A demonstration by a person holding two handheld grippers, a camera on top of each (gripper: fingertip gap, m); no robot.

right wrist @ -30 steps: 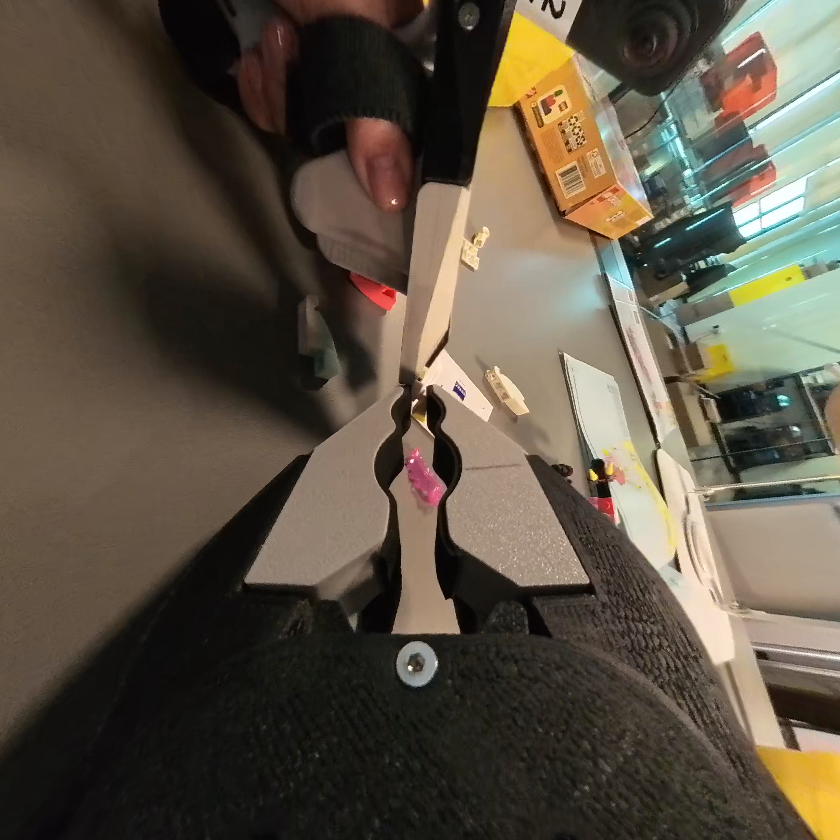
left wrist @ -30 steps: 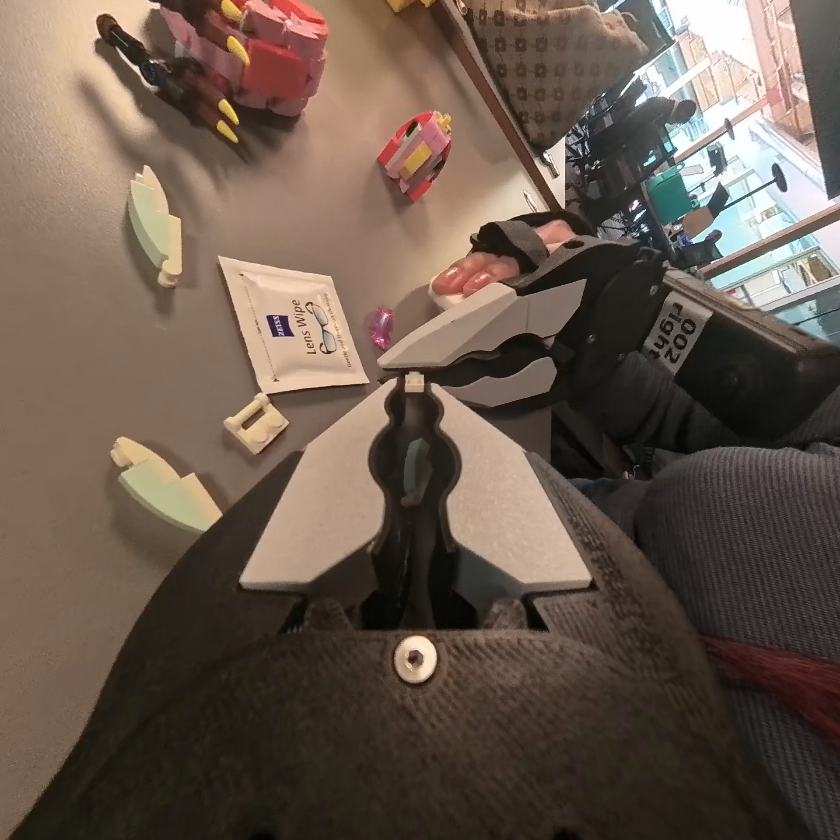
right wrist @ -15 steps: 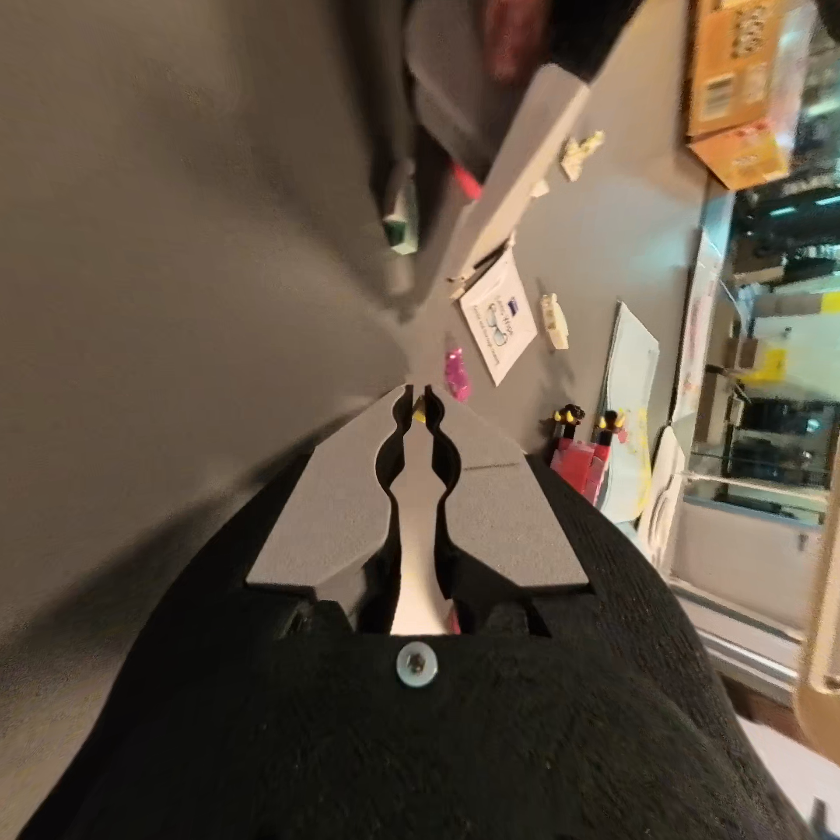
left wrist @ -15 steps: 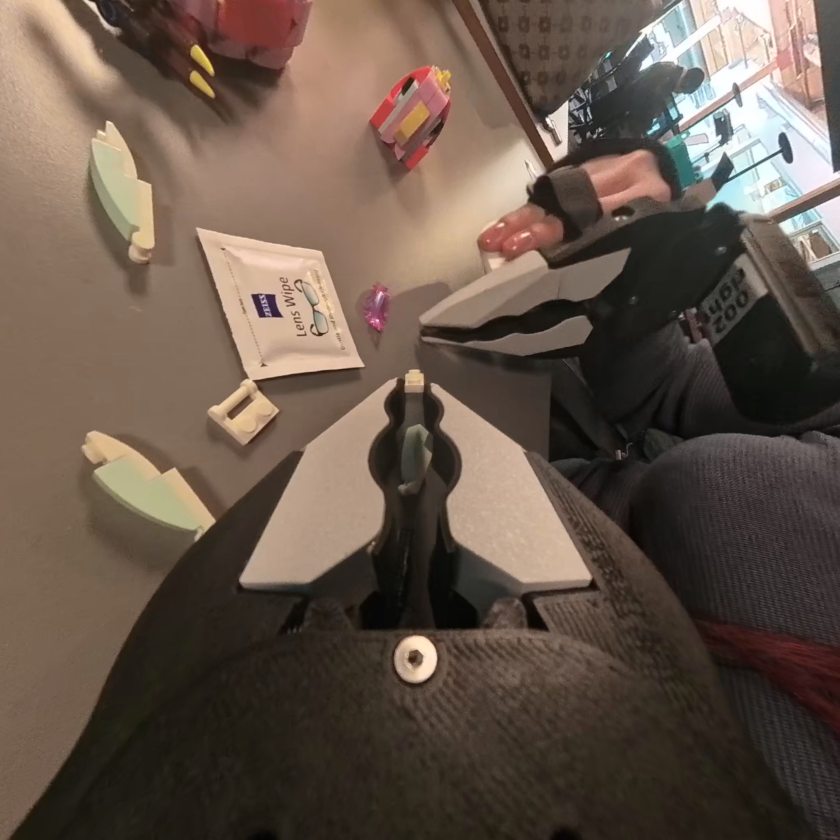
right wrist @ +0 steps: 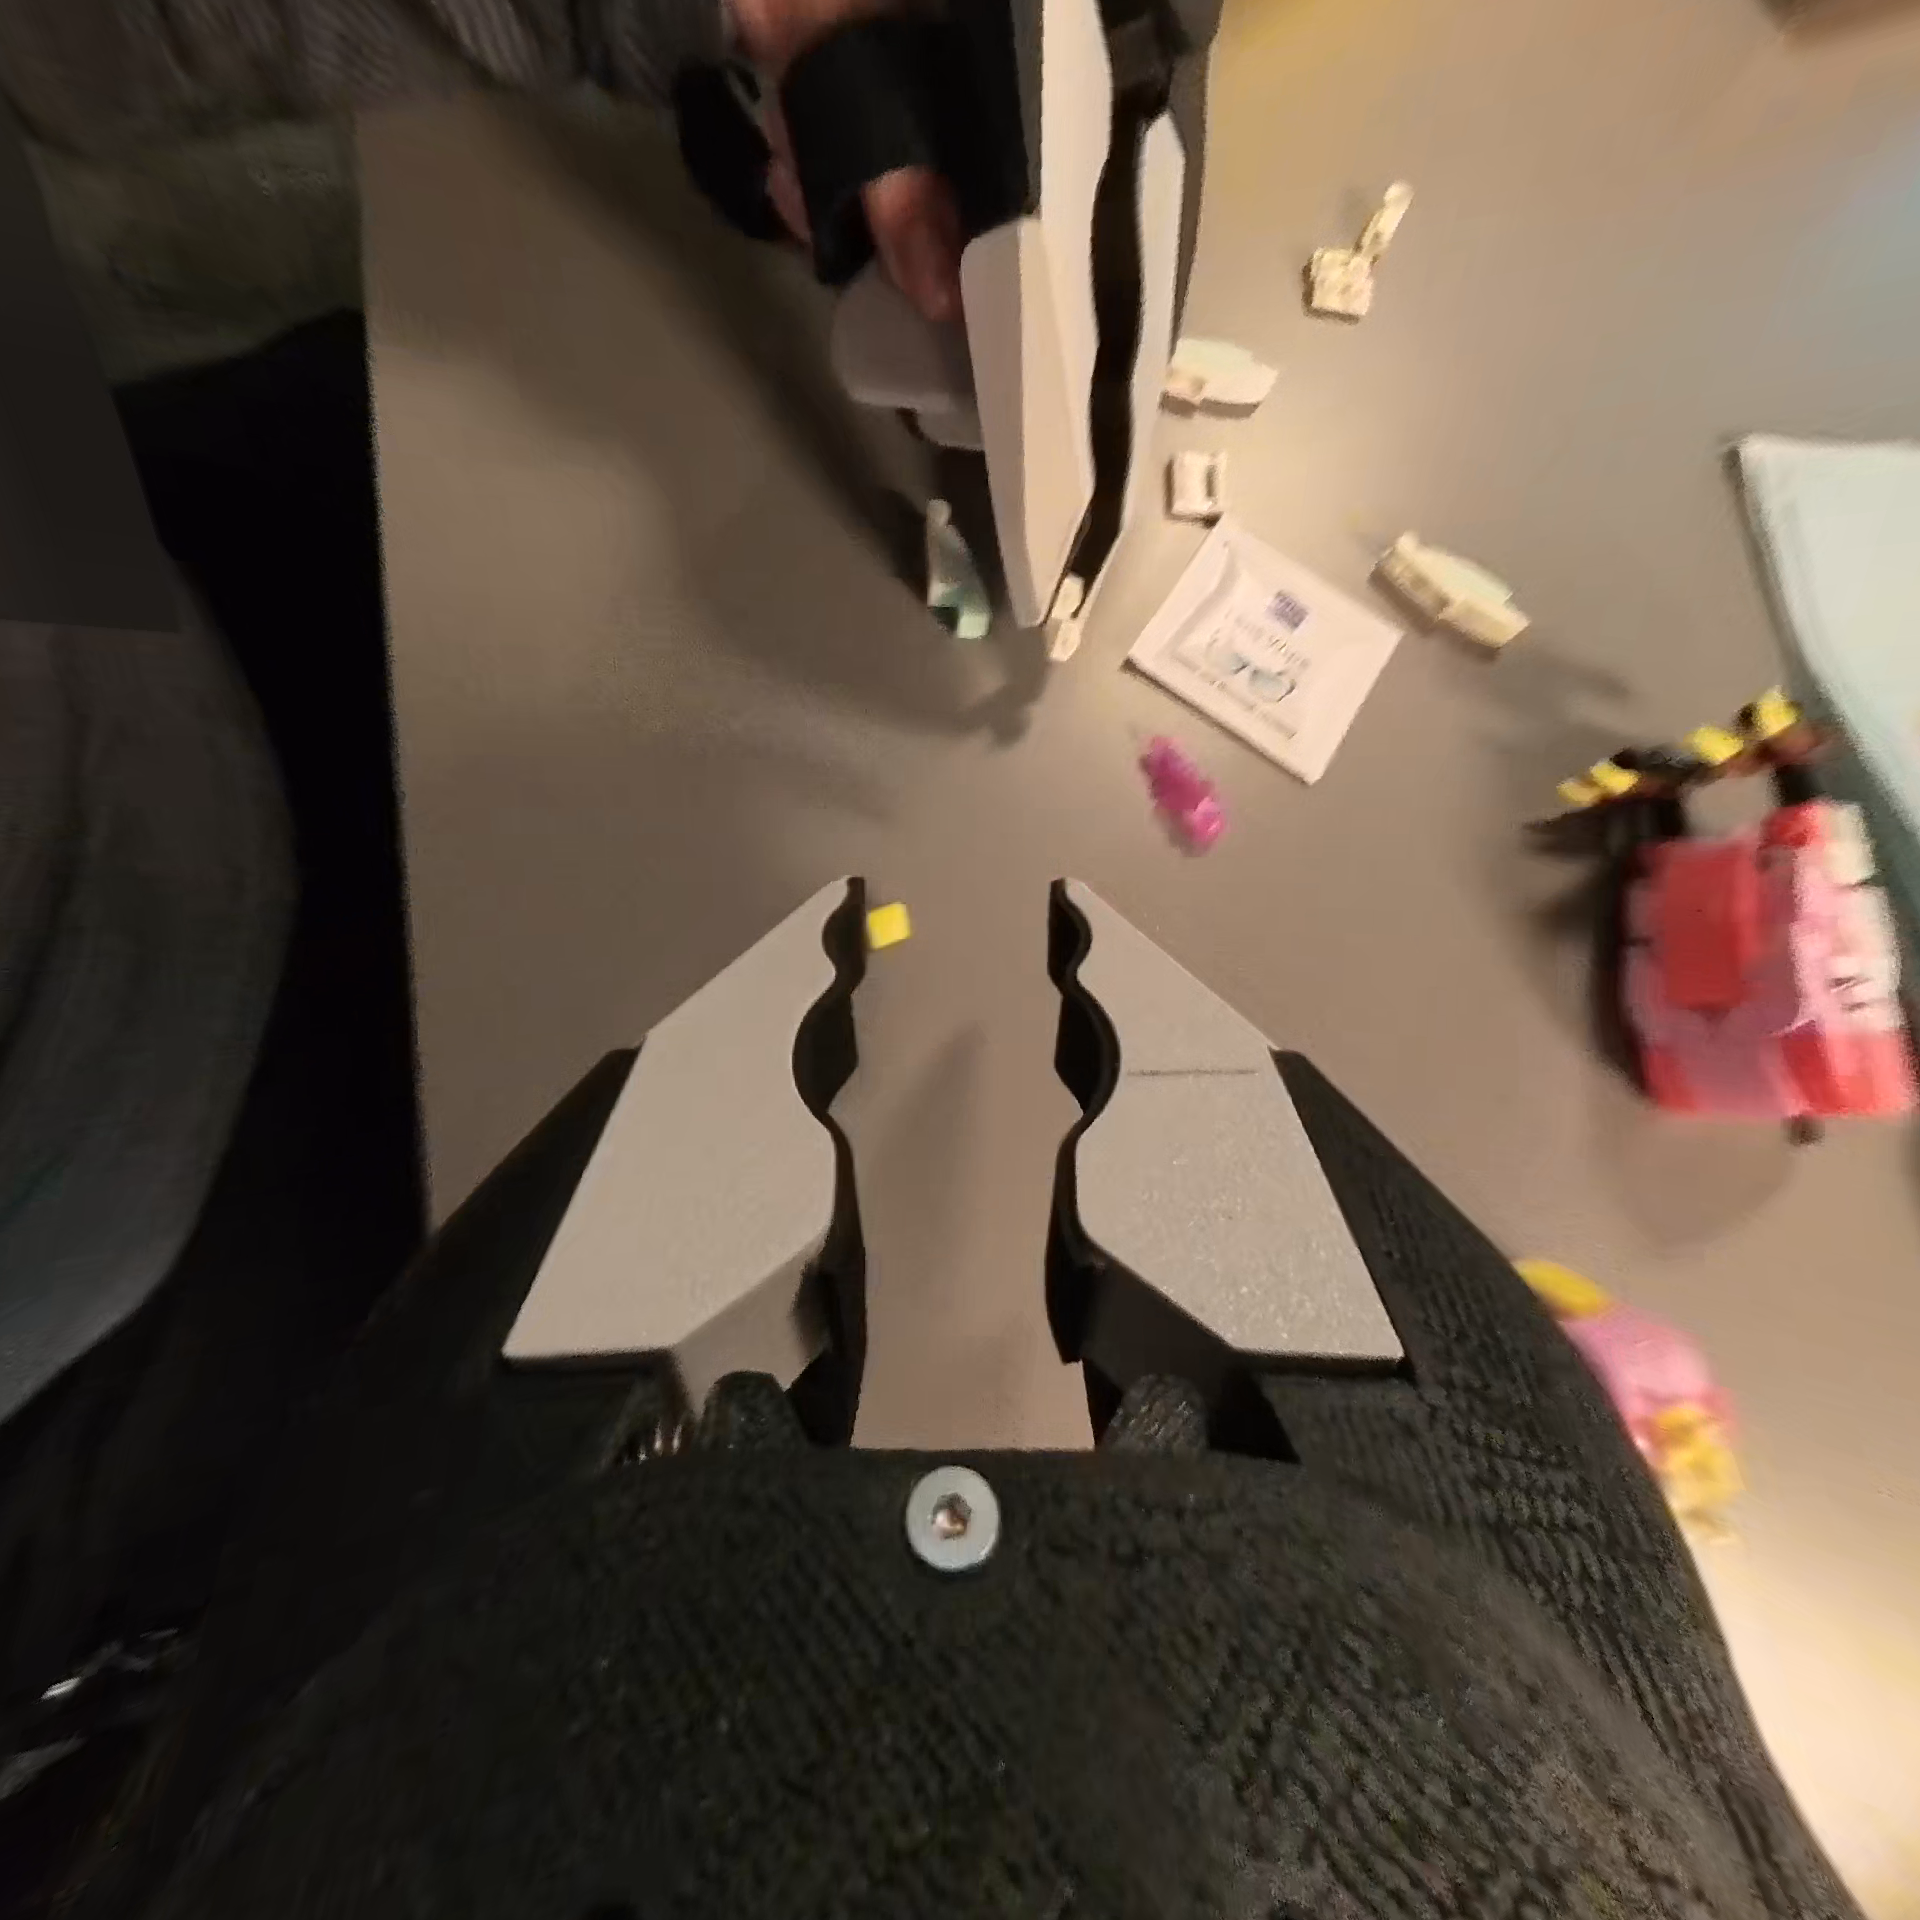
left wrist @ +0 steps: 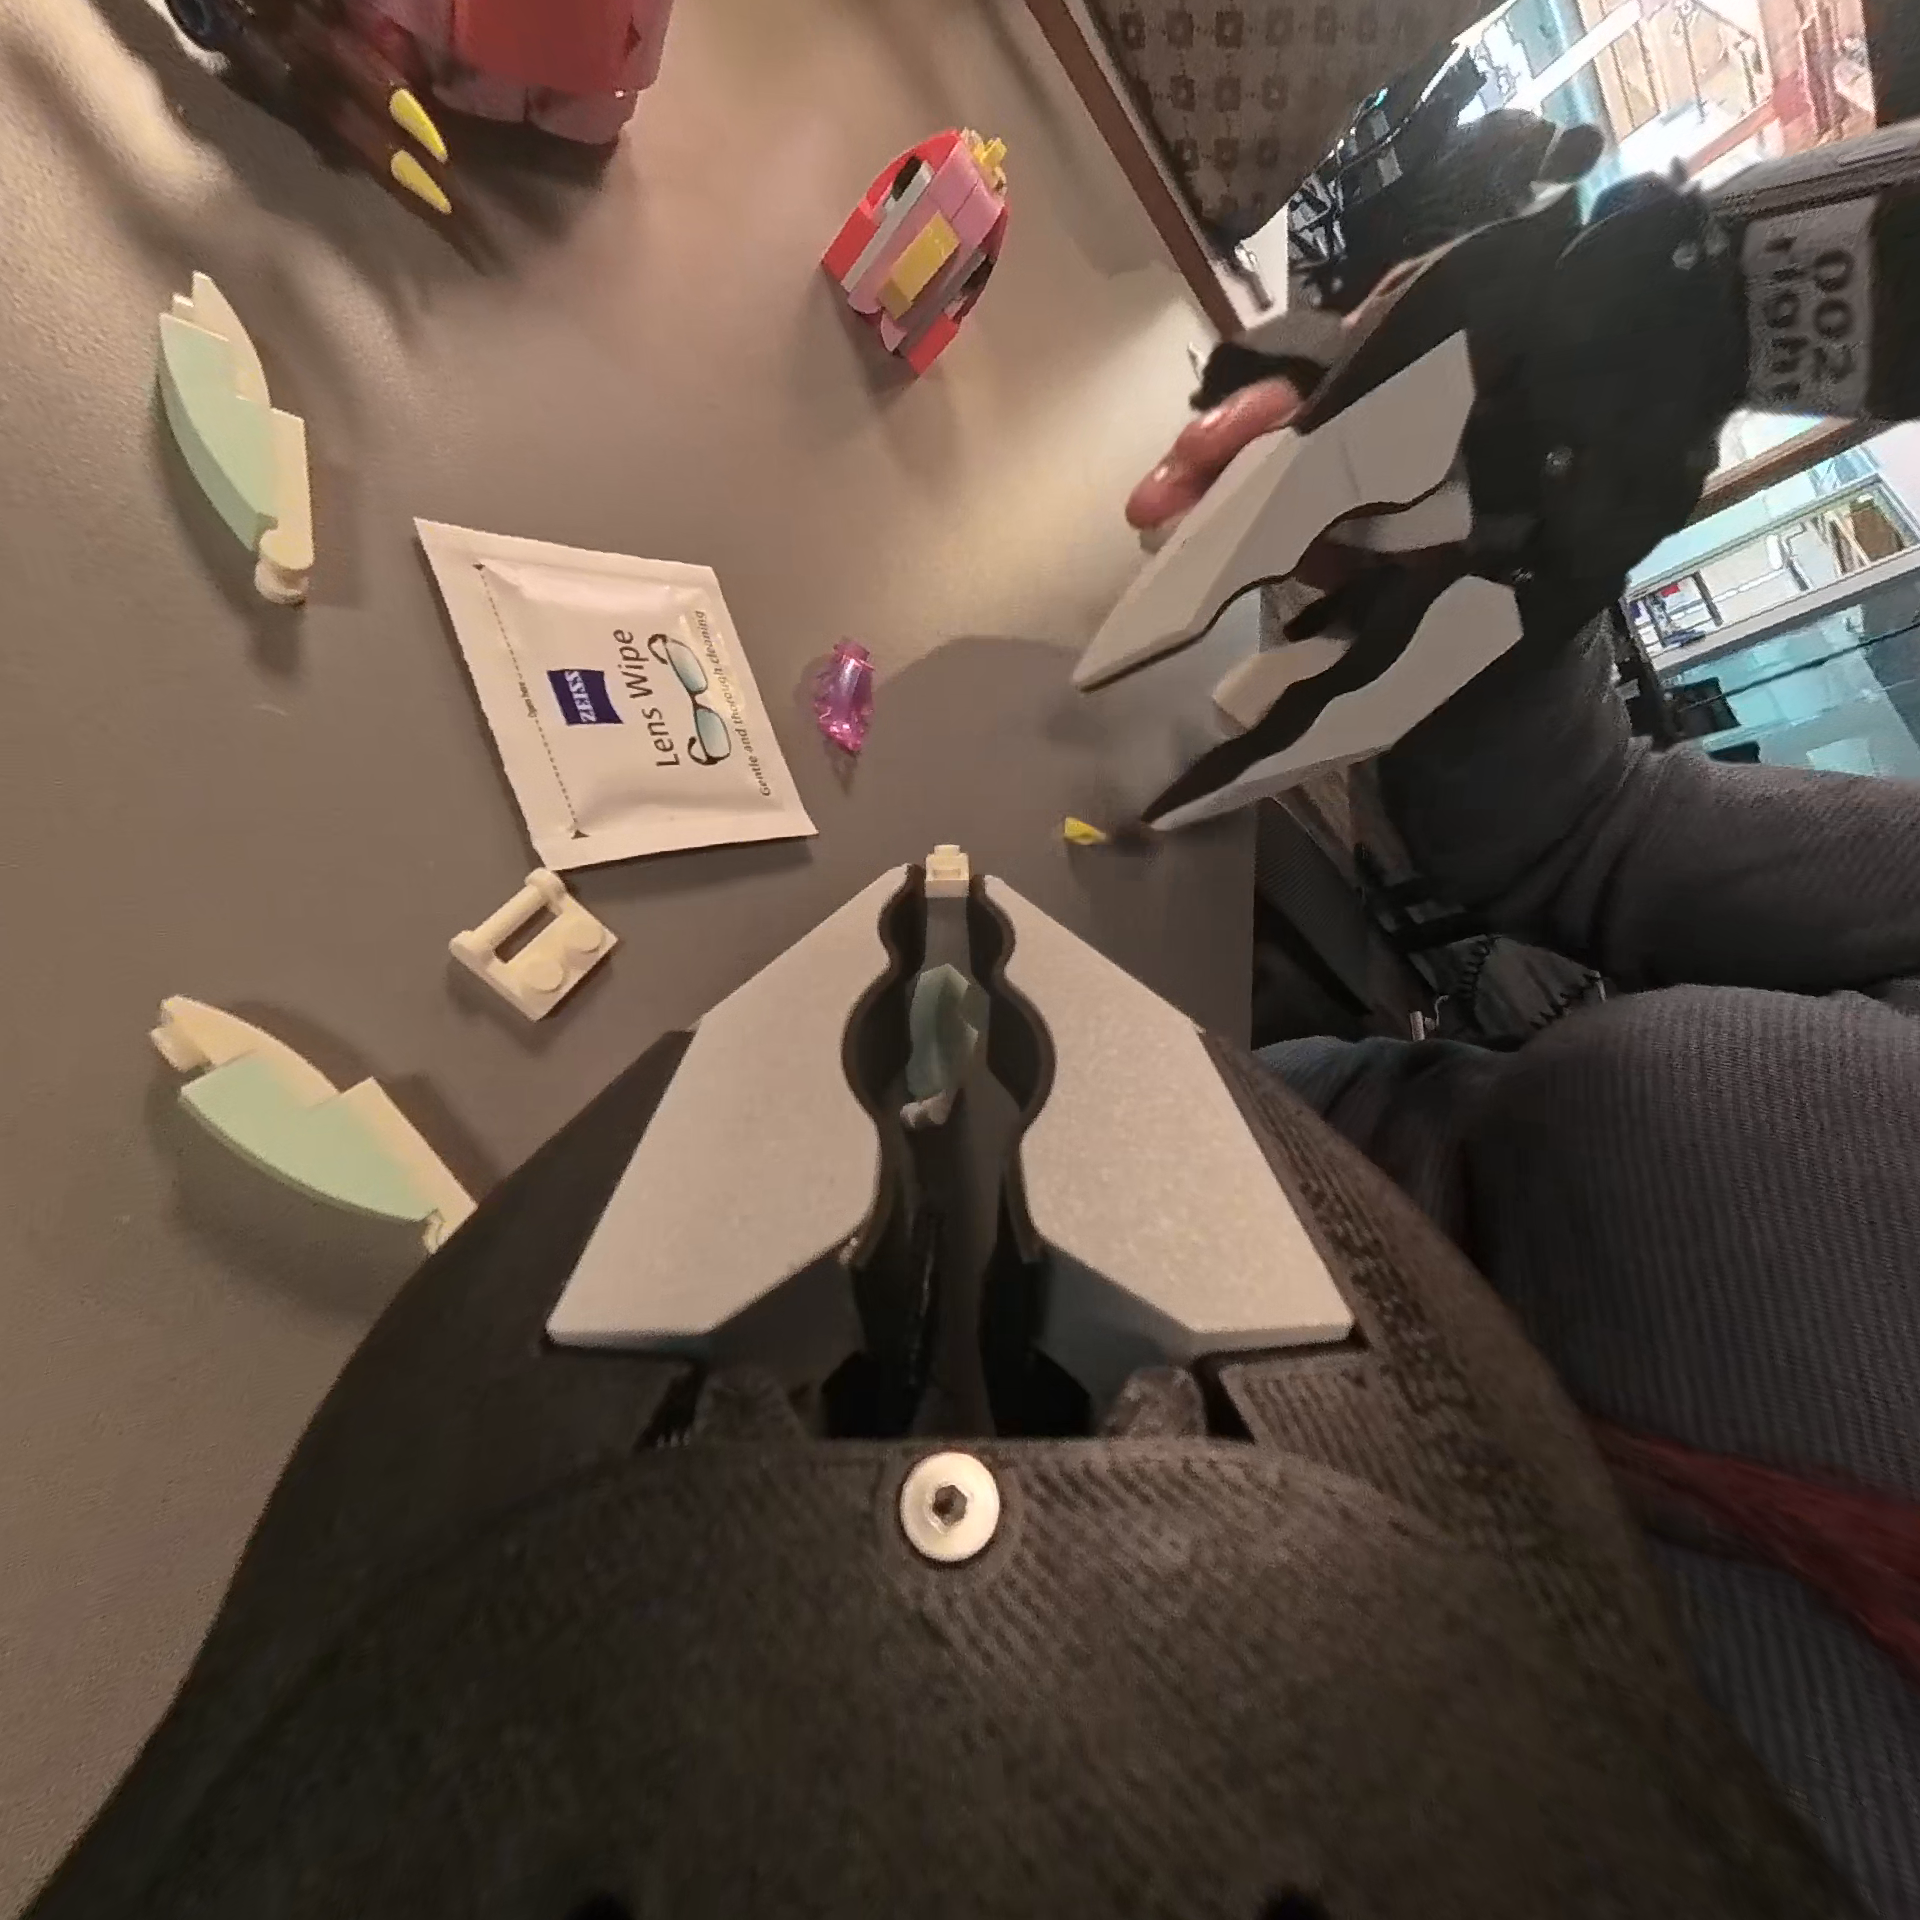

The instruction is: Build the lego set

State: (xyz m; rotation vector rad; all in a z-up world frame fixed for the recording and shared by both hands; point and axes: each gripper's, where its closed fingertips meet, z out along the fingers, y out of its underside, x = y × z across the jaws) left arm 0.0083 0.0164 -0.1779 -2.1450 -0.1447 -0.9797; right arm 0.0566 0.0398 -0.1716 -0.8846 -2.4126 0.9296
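Note:
My left gripper [left wrist: 948,883] is shut on a small cream brick [left wrist: 948,871] at its tips. A mint green wing piece [left wrist: 940,1023] hangs from the brick, under the fingers. The right wrist view also shows this gripper [right wrist: 1062,613] over the grey table [right wrist: 623,727], with the mint piece [right wrist: 956,587] below it. My right gripper [right wrist: 951,896] is open, low over the table. A tiny yellow piece [right wrist: 889,925] sits against its left fingertip [right wrist: 831,904]; the right fingertip stands well clear. In the left wrist view the yellow piece [left wrist: 1084,829] lies at the tip of the right gripper [left wrist: 1117,753].
A white sachet [left wrist: 613,686], a clear pink piece [left wrist: 844,707], a cream hinge plate [left wrist: 532,940] and two mint wing pieces [left wrist: 234,436] [left wrist: 301,1132] lie ahead. A small red and pink build [left wrist: 920,260] and a larger one [right wrist: 1766,977] stand farther off. The person's lap is at the table edge [left wrist: 1252,935]. My right fingertips sit around 7 centimetres from my left ones.
My right gripper drew away from the left gripper's tips, shut on the tiny yellow piece, then opened; the piece has left its grasp. The left gripper stayed shut on its brick.

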